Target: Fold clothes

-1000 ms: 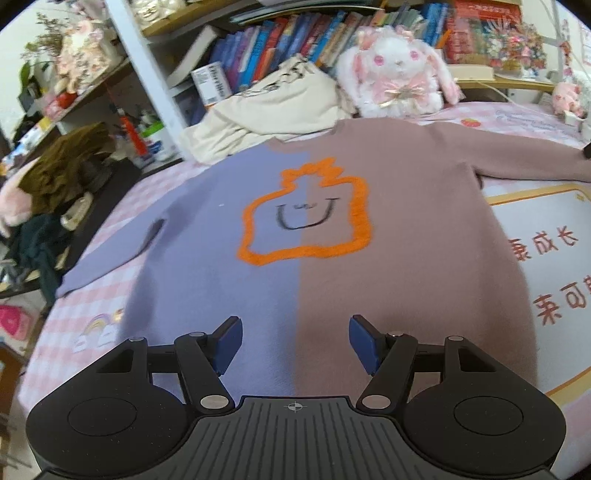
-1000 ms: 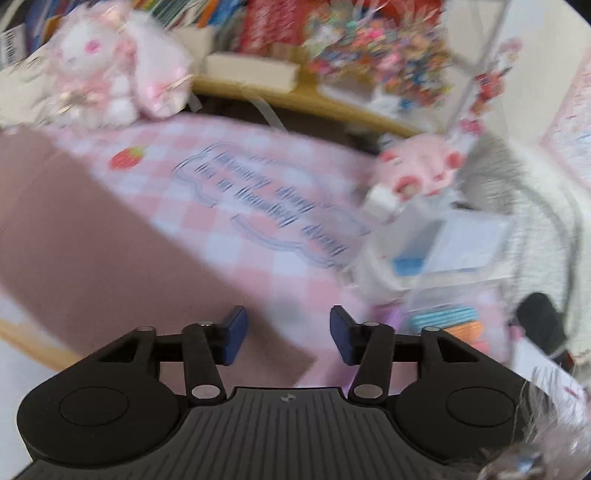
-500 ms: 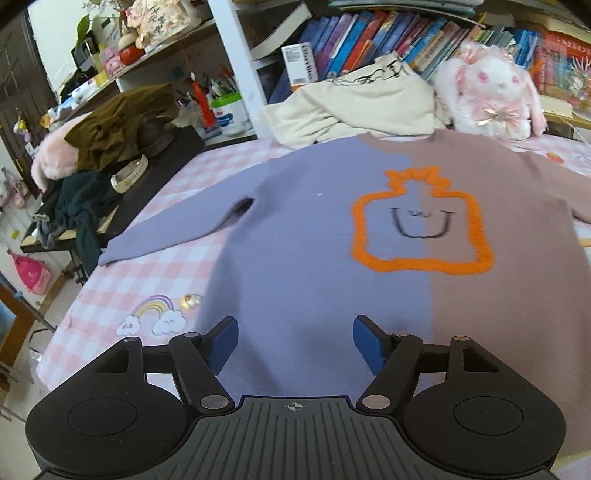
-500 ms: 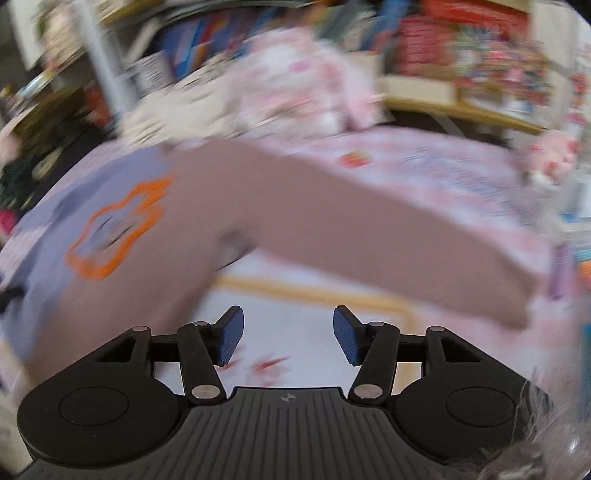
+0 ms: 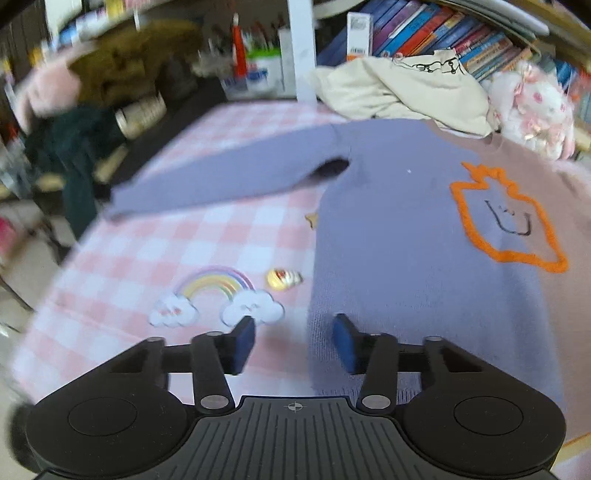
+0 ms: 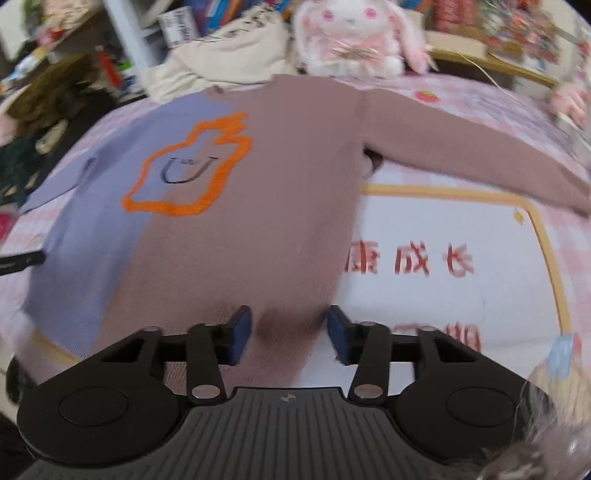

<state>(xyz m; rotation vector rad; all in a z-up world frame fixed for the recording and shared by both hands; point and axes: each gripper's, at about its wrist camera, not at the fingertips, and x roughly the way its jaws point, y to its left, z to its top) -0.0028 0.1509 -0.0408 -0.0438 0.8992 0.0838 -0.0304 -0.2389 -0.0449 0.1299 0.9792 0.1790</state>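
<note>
Left wrist view: left claw open, straddling the lower left side edge of the sweater, holding nothing. Sweater spread flat on the pink checked bedsheet, lilac half and sleeve nearest, orange outline motif toward the right. Rainbow print just beyond the left finger. Right wrist view: right claw open over the brown hem near the lower right corner, gripping nothing; brown sleeve stretched out rightward. Plush rabbit and cream garment beyond the collar.

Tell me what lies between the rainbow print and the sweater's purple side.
In the left wrist view, a small yellow-and-white printed motif lies between the rainbow print and the sweater, on pink checked sheet.
</note>
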